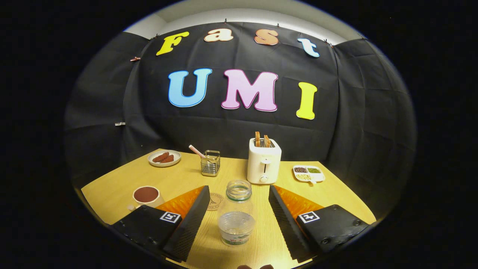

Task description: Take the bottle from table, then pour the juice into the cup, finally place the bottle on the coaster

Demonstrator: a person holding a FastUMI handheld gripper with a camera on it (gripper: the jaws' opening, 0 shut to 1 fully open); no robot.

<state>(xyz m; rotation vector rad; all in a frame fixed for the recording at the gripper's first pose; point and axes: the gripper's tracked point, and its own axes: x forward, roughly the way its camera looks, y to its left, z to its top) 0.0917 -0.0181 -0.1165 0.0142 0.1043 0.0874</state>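
A clear uncapped plastic bottle (236, 213) stands upright on the wooden table (179, 175), between the two fingers of my gripper (238, 192). The gripper is open, with a gap on each side of the bottle. A little clear liquid sits in the bottle's lower part. A white cup (146, 196) with a dark brown inside stands to the left of the left finger (190, 213). A round coaster (214, 201) lies flat just beyond the left finger's tip, left of the bottle.
A white toaster (264, 161) with bread slices stands beyond the bottle. A metal mesh holder (210, 163) with a straw is to its left, a plate (164, 158) with brown pieces further left. A divided snack dish (308, 173) lies right of the toaster.
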